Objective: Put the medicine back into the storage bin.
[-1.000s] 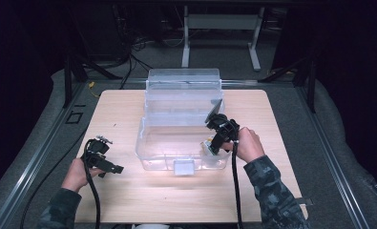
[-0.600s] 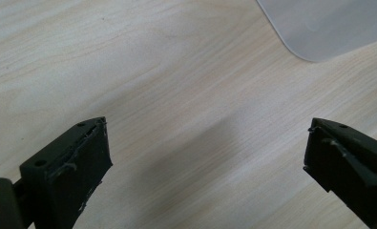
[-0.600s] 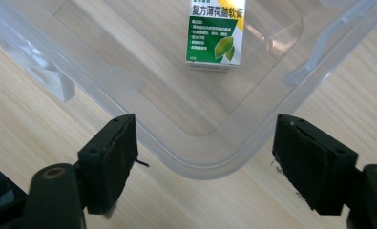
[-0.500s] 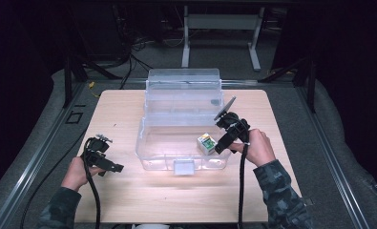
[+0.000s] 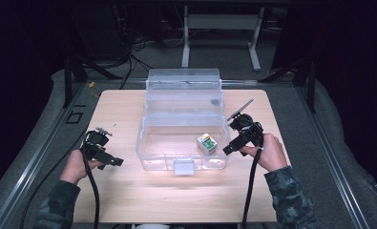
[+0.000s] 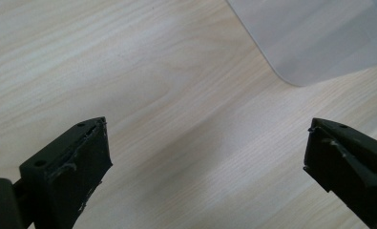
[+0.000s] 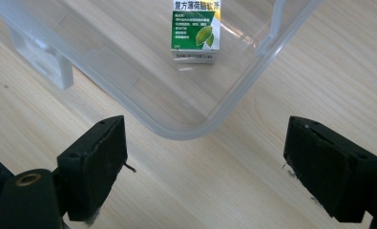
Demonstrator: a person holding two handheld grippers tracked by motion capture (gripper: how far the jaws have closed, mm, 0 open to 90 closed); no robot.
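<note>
- The small green-and-white box [image 5: 206, 143] sits inside the clear bin [image 5: 152, 157], on its floor near the right wall, close to the near right corner.
- The bin stands mid-tabletop [image 5: 129, 200], its lid [image 5: 183, 78] tipped up at the far side.
- The right gripper [image 5: 230, 149] is just outside the bin's right wall, and its fingers [image 7: 95, 167] have just been opening; they stand wide apart with nothing between them.
- In the right gripper view, the bin's rounded corner lies ahead of the fingers, and the box stands beyond it, through the clear plastic.
- The left gripper [image 5: 114, 162] hangs over bare wood left of the bin, apart from it.
- Its fingers [image 6: 76, 167] are spread wide too, nothing held; a corner of the bin shows at the upper right in the left gripper view.
</note>
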